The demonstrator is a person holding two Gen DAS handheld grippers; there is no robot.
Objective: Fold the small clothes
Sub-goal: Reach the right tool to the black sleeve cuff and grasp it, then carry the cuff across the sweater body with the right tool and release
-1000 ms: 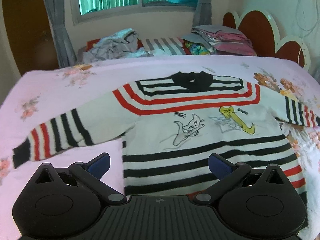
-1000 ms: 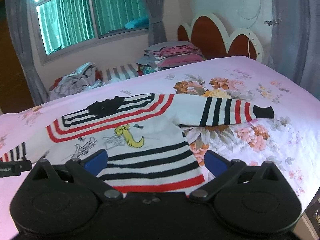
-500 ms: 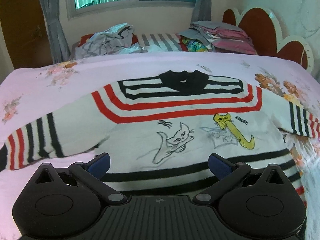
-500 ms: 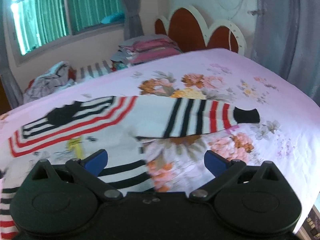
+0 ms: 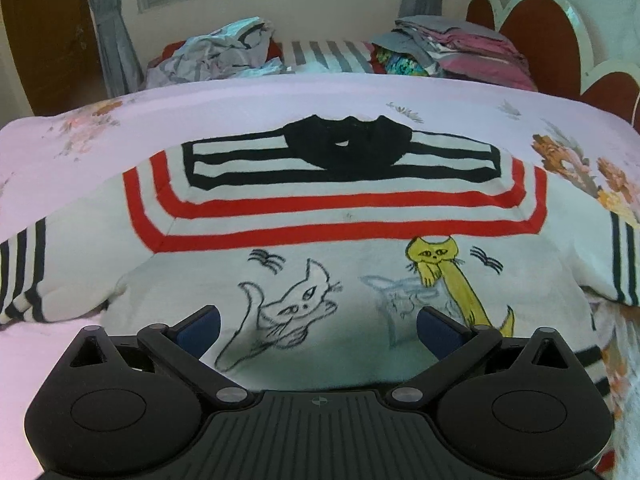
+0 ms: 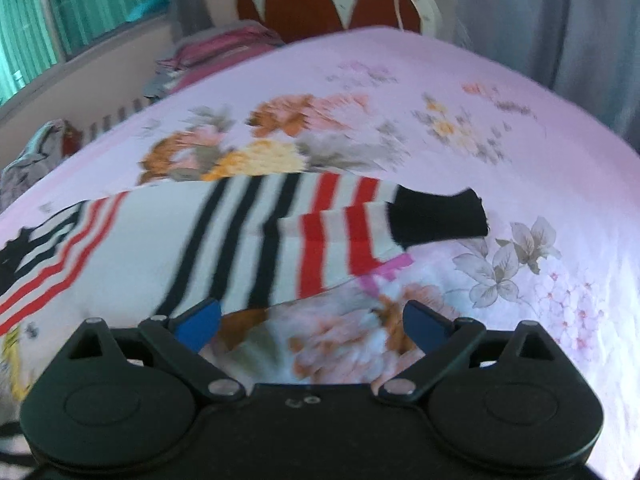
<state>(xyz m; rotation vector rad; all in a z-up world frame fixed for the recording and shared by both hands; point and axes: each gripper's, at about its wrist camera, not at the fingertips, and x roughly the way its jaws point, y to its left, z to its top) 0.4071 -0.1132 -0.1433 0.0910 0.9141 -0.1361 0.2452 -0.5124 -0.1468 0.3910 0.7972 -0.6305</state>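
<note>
A small white sweater with red and black stripes, a black collar and two cat drawings lies flat, front up, on the bed. My left gripper is open and empty, low over the sweater's chest just below the cats. My right gripper is open and empty, just in front of the sweater's right sleeve, which lies stretched out to the right and ends in a black cuff. The sweater's hem is hidden under the left gripper.
The pink floral bedsheet covers the bed. At the far edge lie a loose heap of clothes and a folded stack. A red and white headboard stands at the right, with curtains and a window behind.
Both grippers moved forward and lower. The left went from the hem up to the chest. The right swung right, off the sweater's body to the right sleeve.
</note>
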